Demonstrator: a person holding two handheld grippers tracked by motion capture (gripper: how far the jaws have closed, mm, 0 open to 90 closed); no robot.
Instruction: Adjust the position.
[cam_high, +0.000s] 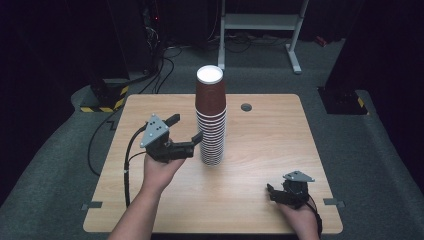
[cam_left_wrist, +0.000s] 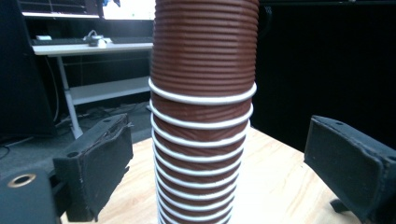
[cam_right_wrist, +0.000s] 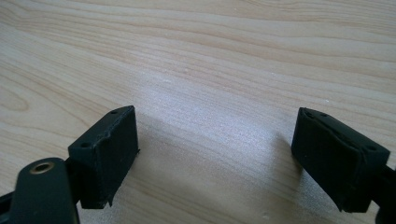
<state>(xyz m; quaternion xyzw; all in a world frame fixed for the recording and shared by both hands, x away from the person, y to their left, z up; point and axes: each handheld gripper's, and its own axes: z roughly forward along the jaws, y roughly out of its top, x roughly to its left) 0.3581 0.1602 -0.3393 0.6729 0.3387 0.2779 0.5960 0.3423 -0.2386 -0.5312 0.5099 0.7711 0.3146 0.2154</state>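
A tall stack of upturned brown ribbed paper cups (cam_high: 211, 120) with white rims stands in the middle of the wooden table (cam_high: 270, 145). My left gripper (cam_high: 186, 129) is open just left of the stack, jaws pointed at it. In the left gripper view the stack (cam_left_wrist: 203, 116) rises between the two spread jaws, and neither touches it. My right gripper (cam_high: 273, 191) rests low near the table's front right, far from the cups. In the right gripper view it (cam_right_wrist: 215, 135) is open over bare wood with nothing between its jaws.
A round grey grommet (cam_high: 246, 107) sits in the table behind the stack. Beyond the table stand a white metal frame (cam_high: 260, 22) and a black-and-yellow striped base (cam_high: 102, 102) with cables on the floor. A white desk (cam_left_wrist: 88, 46) shows in the left gripper view.
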